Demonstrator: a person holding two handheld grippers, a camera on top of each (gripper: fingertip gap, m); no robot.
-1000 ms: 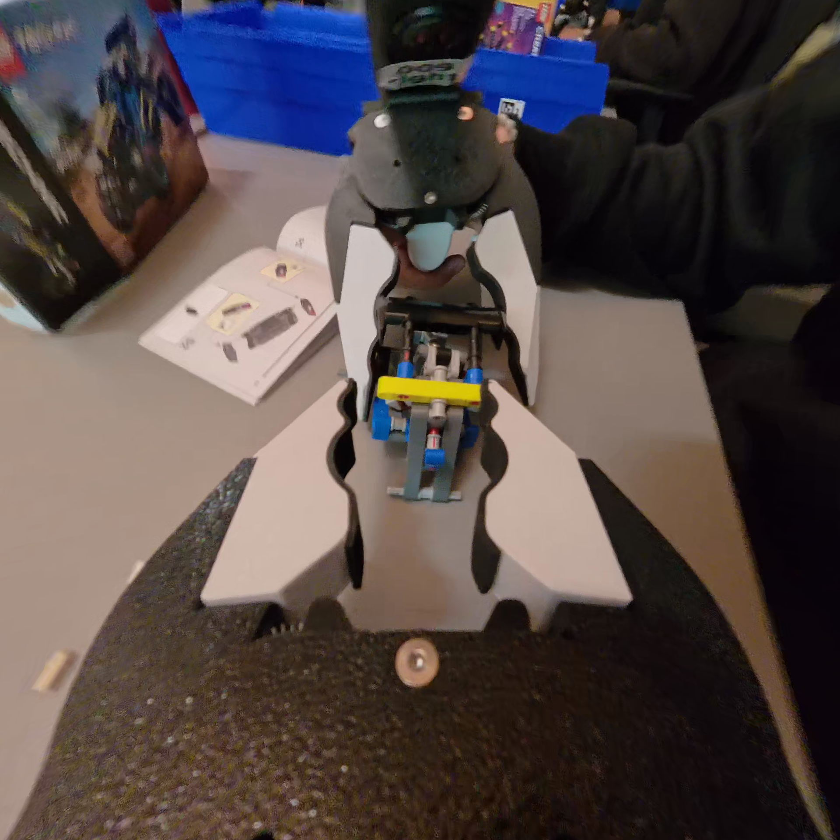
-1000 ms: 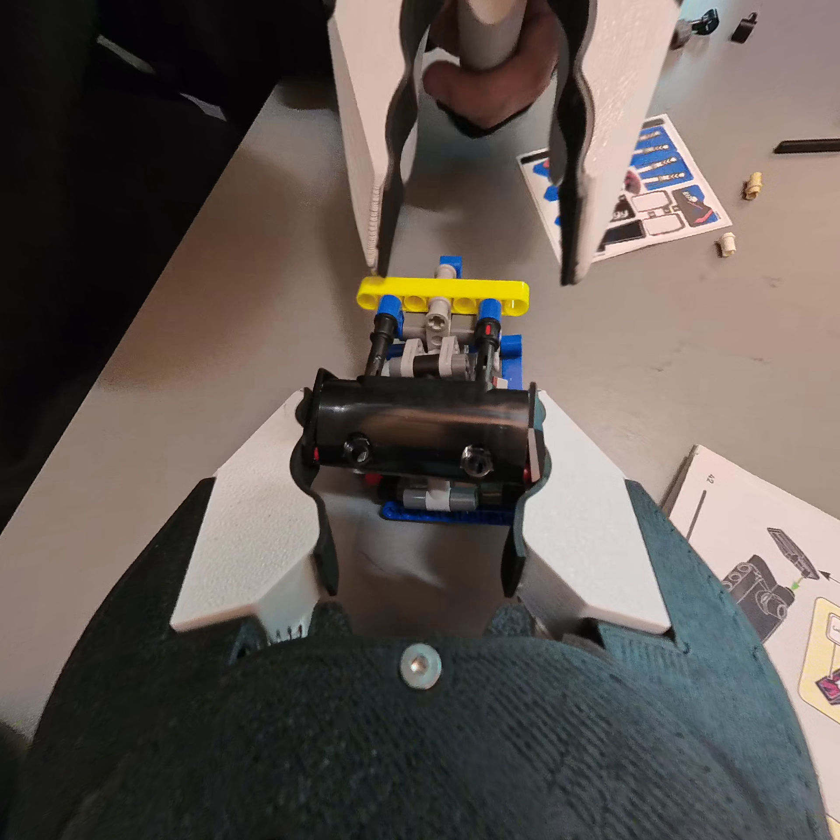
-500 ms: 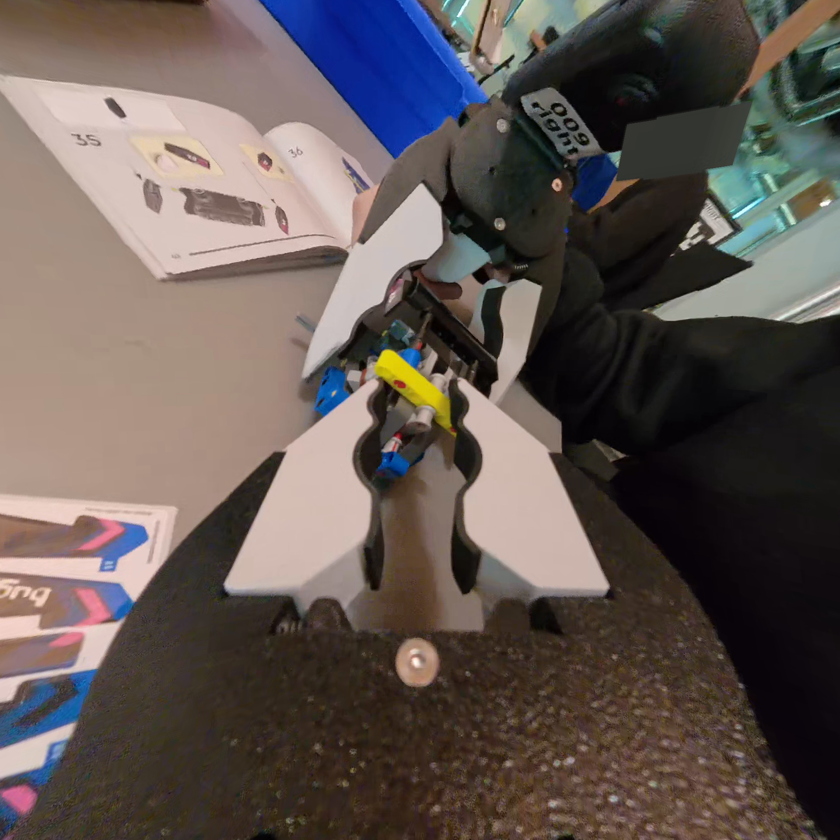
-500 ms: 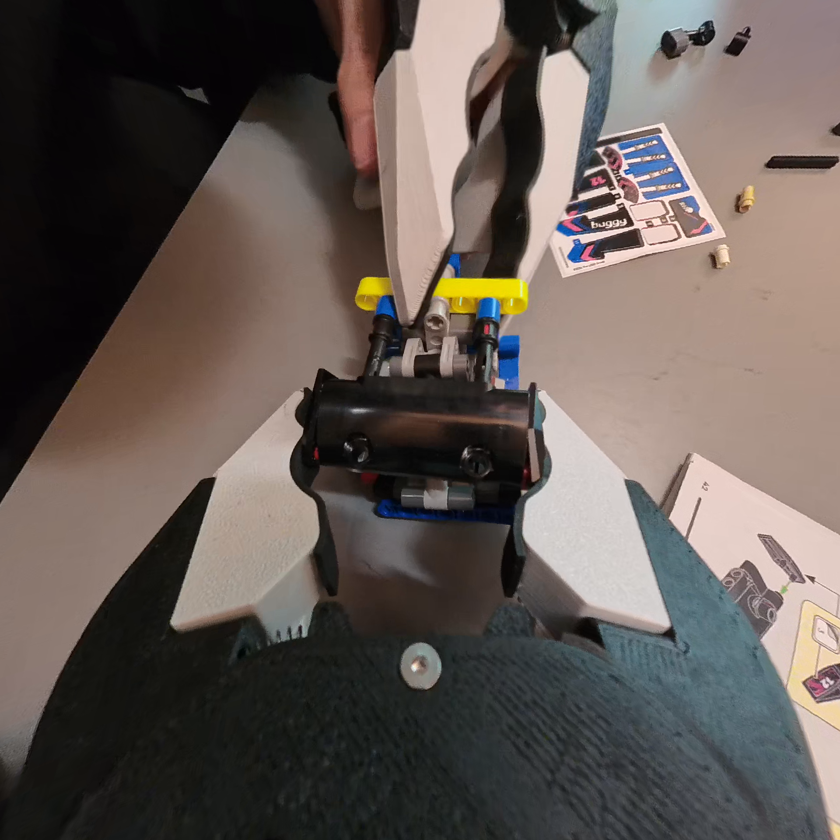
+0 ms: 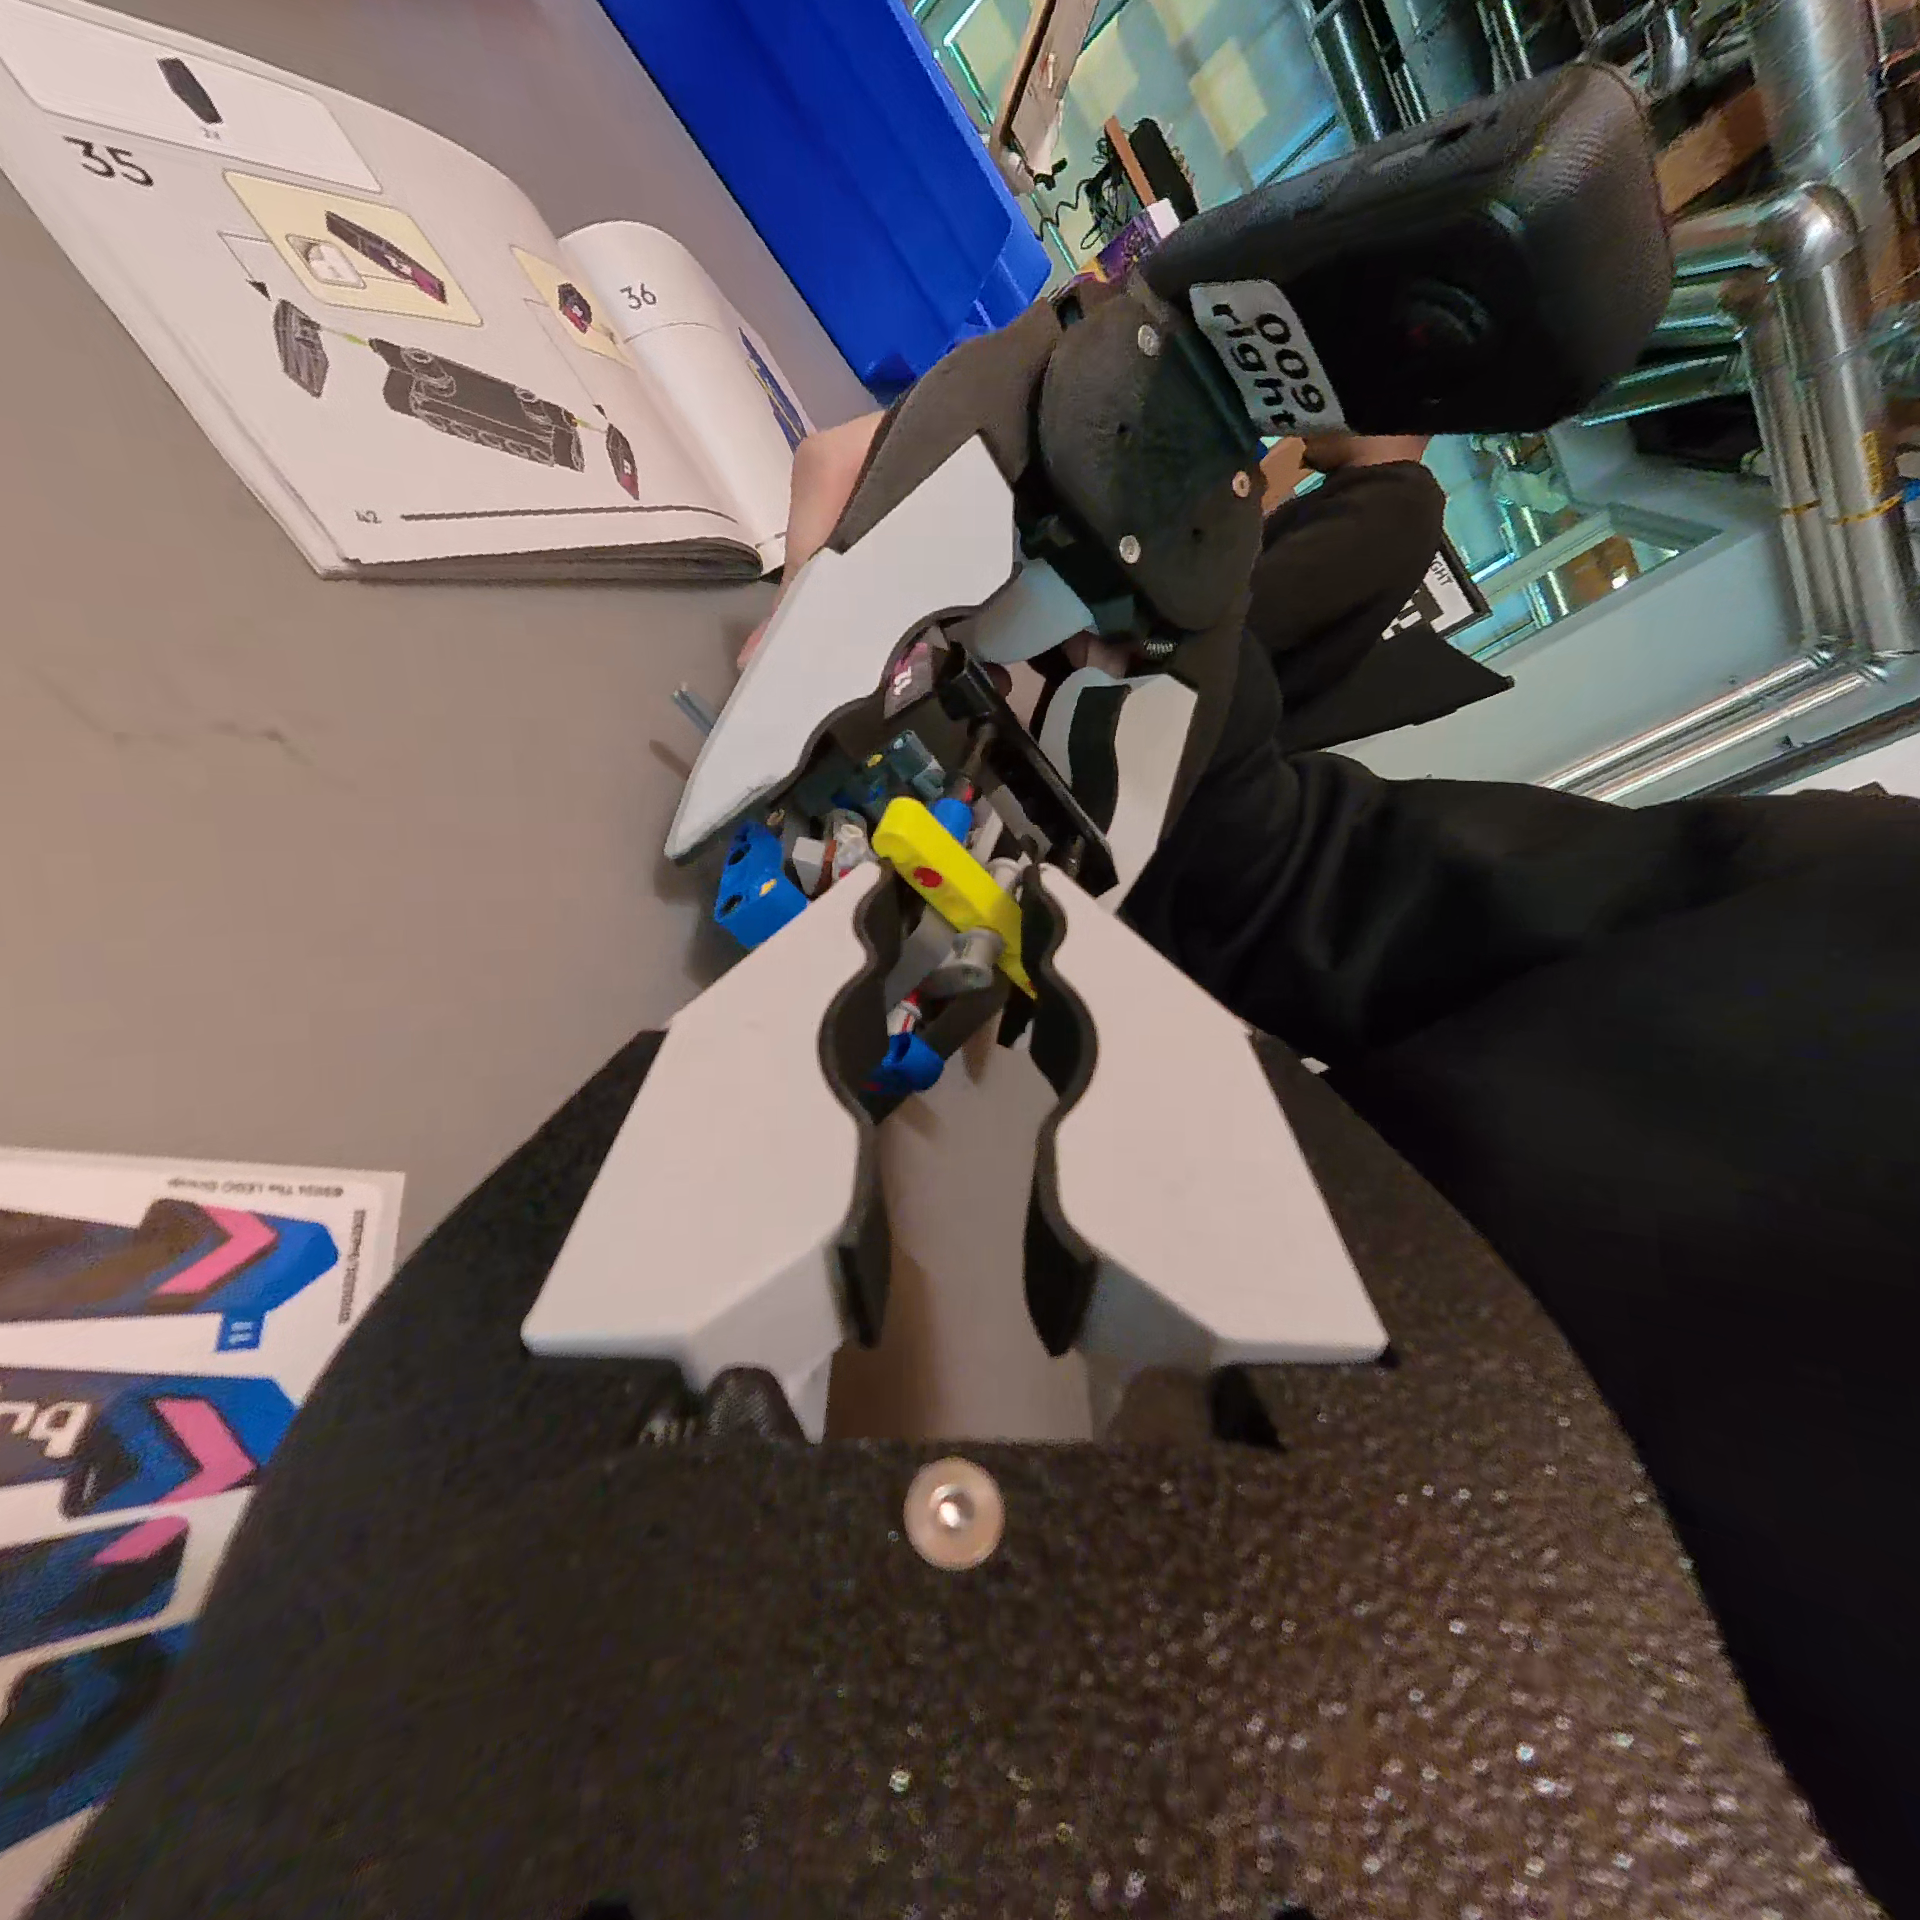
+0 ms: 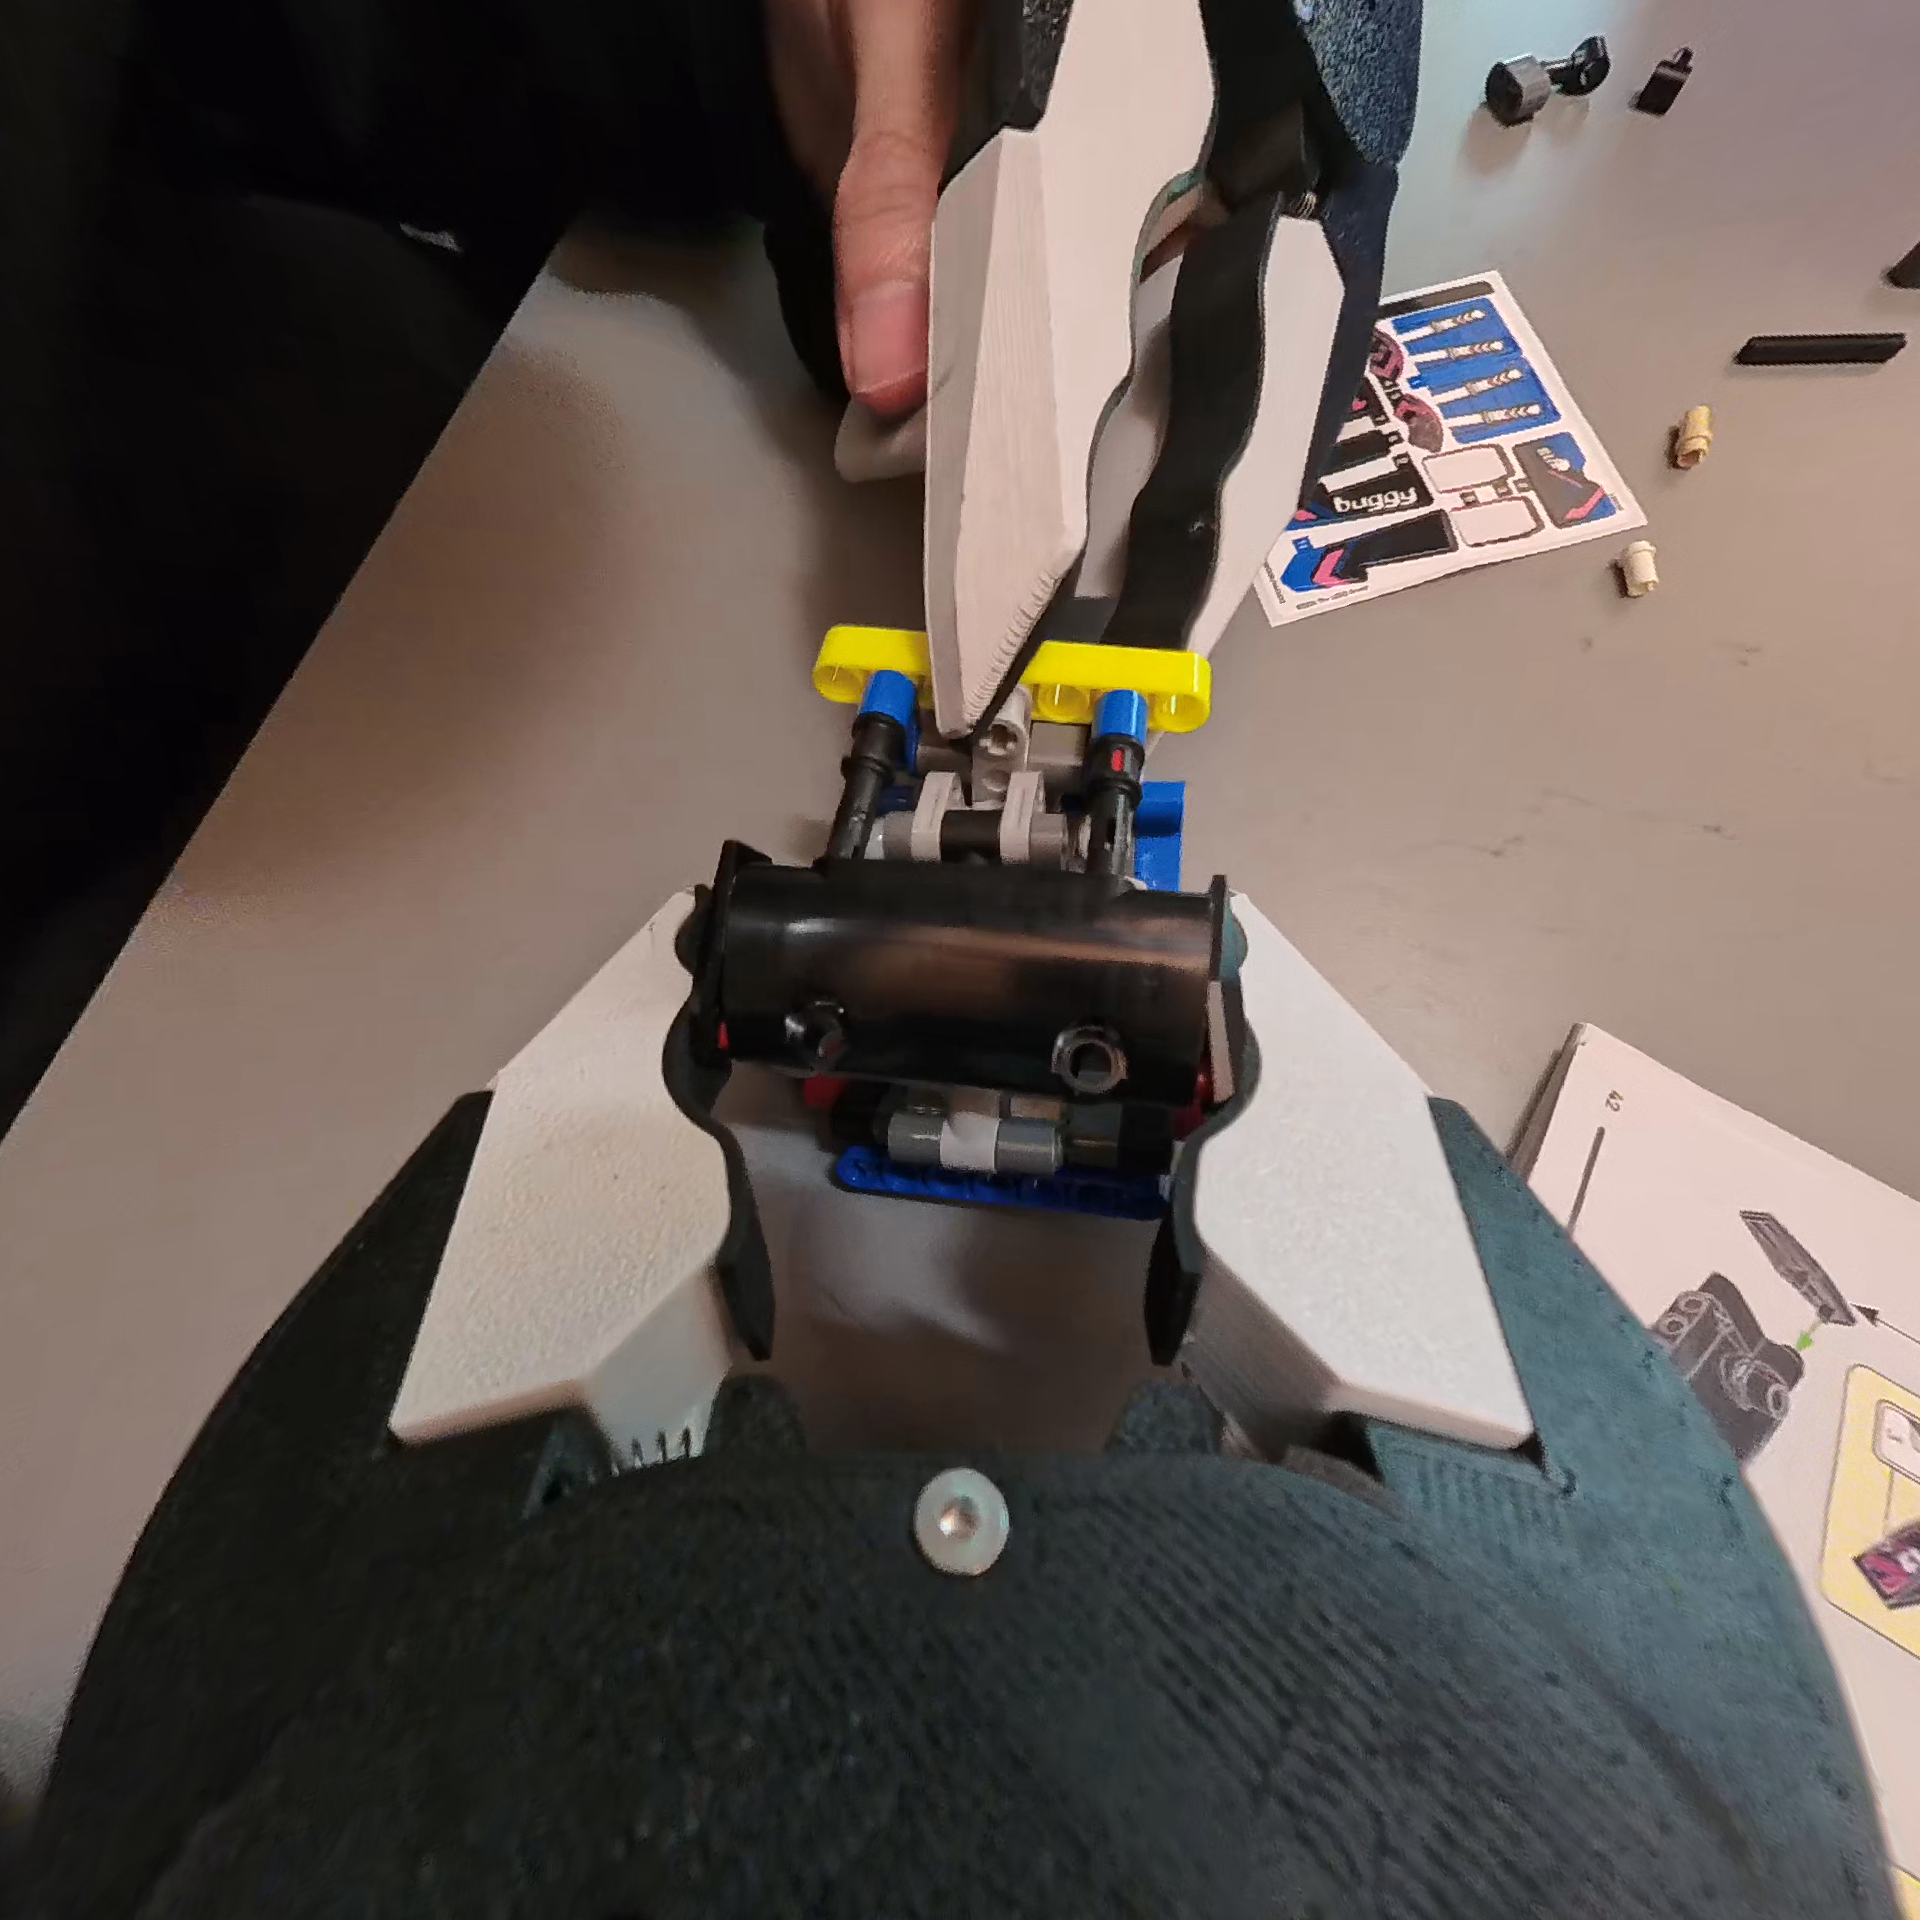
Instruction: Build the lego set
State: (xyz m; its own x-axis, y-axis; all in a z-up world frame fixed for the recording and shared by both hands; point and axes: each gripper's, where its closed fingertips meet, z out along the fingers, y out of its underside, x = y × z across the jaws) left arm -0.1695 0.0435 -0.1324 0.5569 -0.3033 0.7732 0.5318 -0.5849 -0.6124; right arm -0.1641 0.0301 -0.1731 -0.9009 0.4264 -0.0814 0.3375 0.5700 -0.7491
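Black housing [image 6: 966, 977]: the broad near end of a small brick-built model, clamped across its width by the right gripper [image 6: 961, 997], both pads pressed to its end faces; this steadies the model just above the grey table [image 6: 416, 727].
Yellow beam [image 6: 1132, 675]: crosswise at the model's far end, facing the other tool.
Left gripper [image 5: 951, 935]: tilted, its jaws narrowed onto the grey connector [image 5: 961, 951] and yellow beam at the model's far middle; the pads appear to pinch there.
Blue pins [image 6: 1120, 717]: under the beam, joined to black rods.
Instruction booklet [image 5: 416, 364]: open, to the far left in the left wrist view.
Sticker sheet [image 6: 1455, 457]: flat, far right.
Loose pegs [image 6: 1636, 569]: well apart, beside the sheet.
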